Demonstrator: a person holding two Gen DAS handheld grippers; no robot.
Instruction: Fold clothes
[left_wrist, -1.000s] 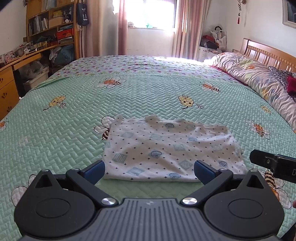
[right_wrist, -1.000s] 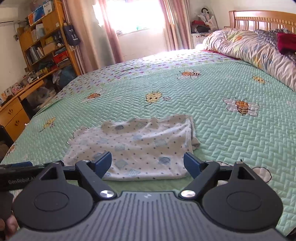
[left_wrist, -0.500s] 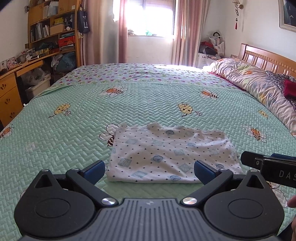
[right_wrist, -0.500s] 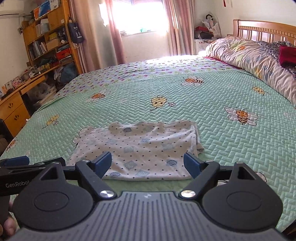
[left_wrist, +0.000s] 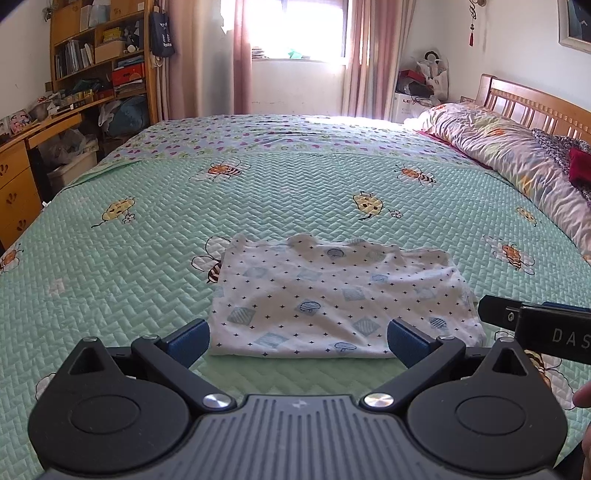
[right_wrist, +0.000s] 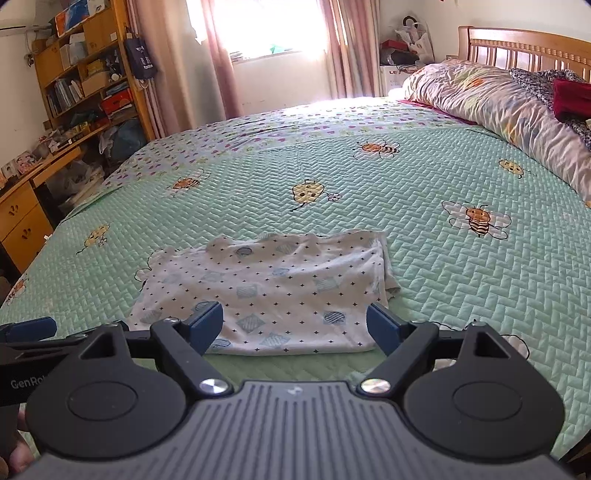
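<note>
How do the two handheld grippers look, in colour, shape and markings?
Both the left gripper and the right gripper are black, with a ribbed grey body, round side discs, silver screws and blue finger pads. White lettering marks their sides: "GenRo" and "DAS" are readable.

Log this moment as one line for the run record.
left tool: open, empty | right tool: open, empty | white dotted cotton garment: folded flat on green quilted bee-print bedspread | contact: none

We see the bed (left_wrist: 295, 192) filling mid-frame, its green quilted cover printed with bees; a folded white patterned garment (left_wrist: 332, 295) lies flat at lower centre; a rumpled floral duvet (left_wrist: 517, 151) rests along the right edge, near the headboard.
</note>
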